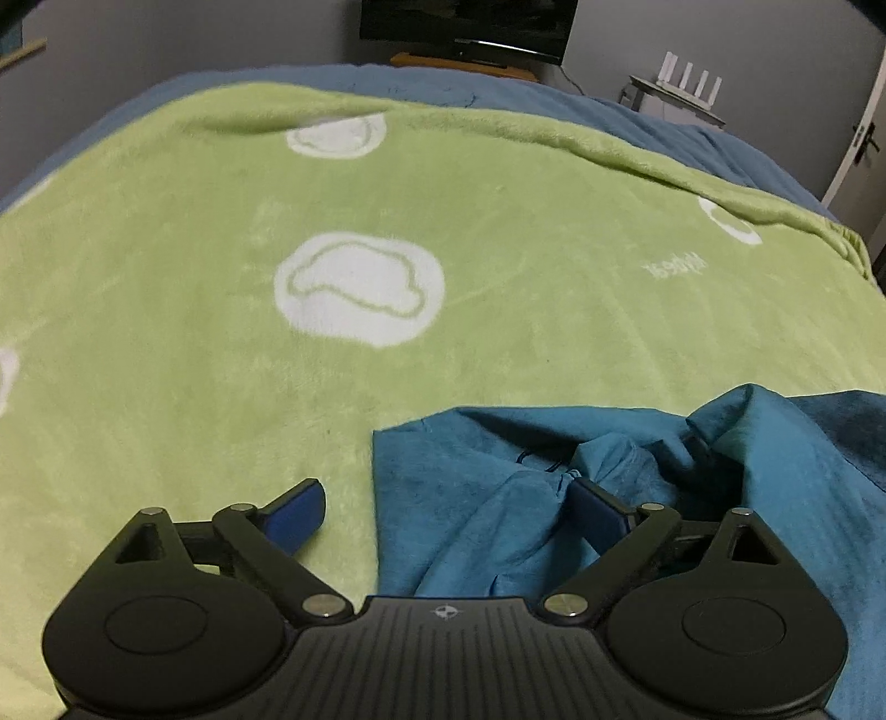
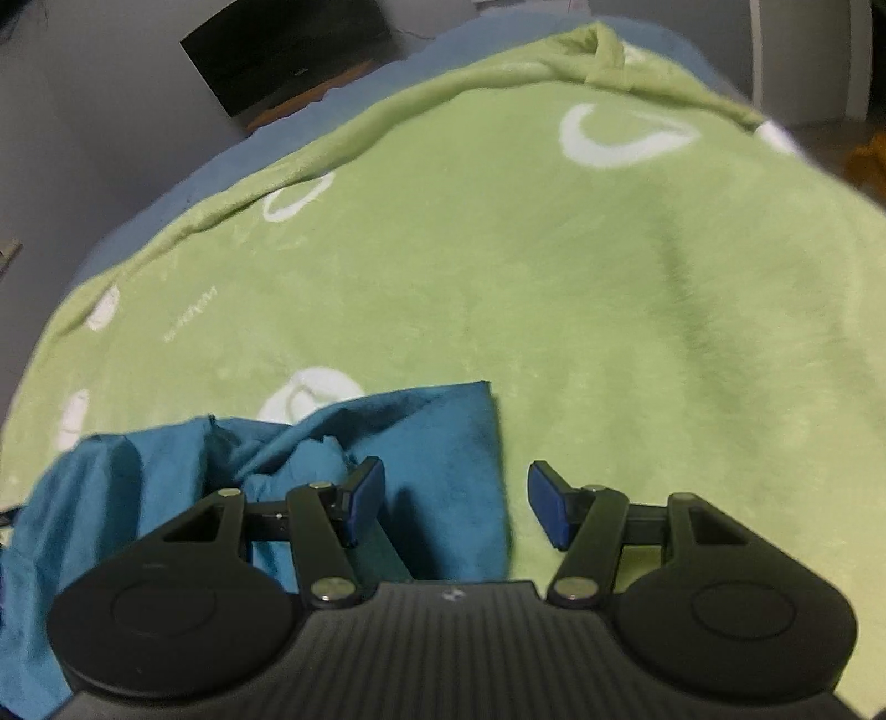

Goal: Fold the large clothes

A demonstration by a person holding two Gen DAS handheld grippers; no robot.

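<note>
The step in hand looks like the reach for a first grasp: both tools are angled down at a crumpled teal garment (image 1: 637, 498) that is not yet spread or folded, so the task seems to be at its very start.

Nearest in the left wrist view, the left hand-held gripper (image 1: 448, 512) stands with its blue pads far apart and nothing pinched. One pad hangs over bare blanket, the other over the bunched cloth, so the garment's left edge runs up between the jaws. Whether the pad on the cloth side touches the fabric I cannot tell.

In the right wrist view, the right hand-held gripper (image 2: 454, 507) is also parted, less widely, and holds nothing. The garment's right edge and its squared corner (image 2: 476, 399) lie between and just ahead of its pads, with the left pad over cloth and the right pad over blanket.

The next move, as I judge it, calls for each tool to come down on its own edge and close on a single layer, then lift and draw apart to open out the heap.

Beyond the garment the green blanket (image 1: 498, 221), with white car motifs, lies spread over a bed (image 1: 664, 119) with blue bedding. A dark screen (image 1: 465, 25) stands past the far side.
</note>
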